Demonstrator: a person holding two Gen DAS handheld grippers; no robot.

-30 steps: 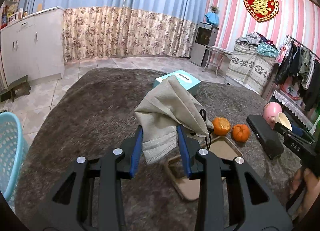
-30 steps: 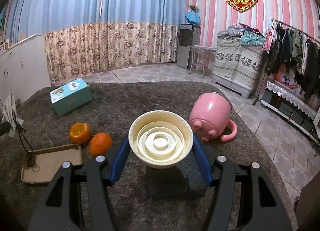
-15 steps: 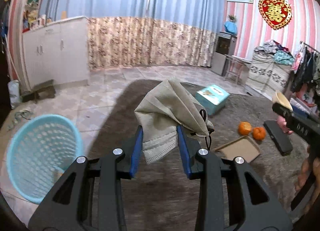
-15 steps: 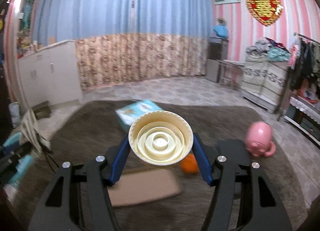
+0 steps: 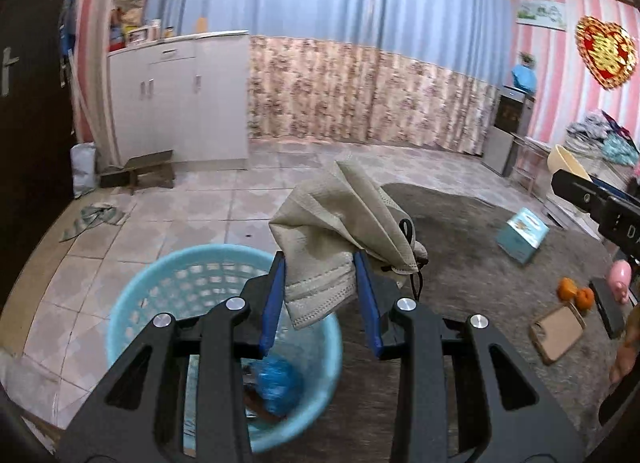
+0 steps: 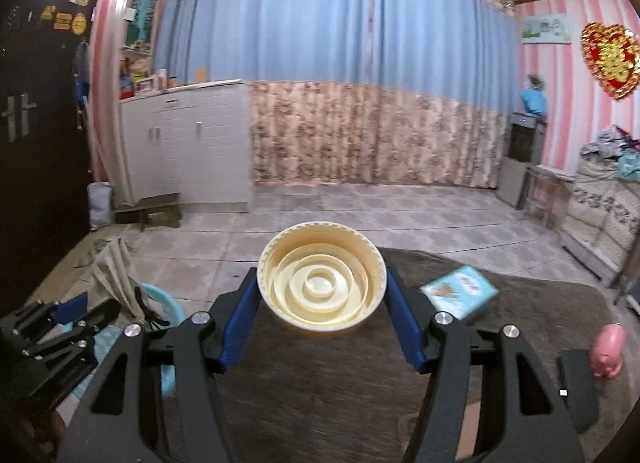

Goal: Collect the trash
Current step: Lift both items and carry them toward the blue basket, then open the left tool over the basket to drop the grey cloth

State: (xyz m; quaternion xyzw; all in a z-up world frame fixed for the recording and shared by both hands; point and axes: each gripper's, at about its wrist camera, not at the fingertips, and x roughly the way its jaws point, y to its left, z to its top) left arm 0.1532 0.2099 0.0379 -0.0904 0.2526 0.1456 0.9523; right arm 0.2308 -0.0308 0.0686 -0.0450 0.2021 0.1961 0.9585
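Observation:
My left gripper (image 5: 319, 271) is shut on a crumpled grey face mask (image 5: 340, 223) with black ear loops and holds it above the far rim of a light blue plastic basket (image 5: 168, 291) on the floor. The basket holds a blue bag (image 5: 278, 383) and other scraps. My right gripper (image 6: 322, 295) is shut on a cream round plastic lid (image 6: 322, 289), its ringed inside facing the camera, held over the brown table. In the right wrist view the left gripper (image 6: 60, 327), the mask (image 6: 114, 279) and the basket's rim (image 6: 166, 307) show at the far left.
The brown fuzzy table (image 5: 480, 263) carries a teal box (image 5: 522, 237), two oranges (image 5: 576, 291), a tan tray (image 5: 558, 333), a black case (image 5: 608, 305) and a pink pig mug (image 6: 608, 349). White cabinets (image 5: 180, 99), a low stool (image 5: 138, 175) and tiled floor lie beyond.
Both grippers have swung left, away from the table's middle. The left one, mask still in it, has come over the blue basket. The right one still holds the lid.

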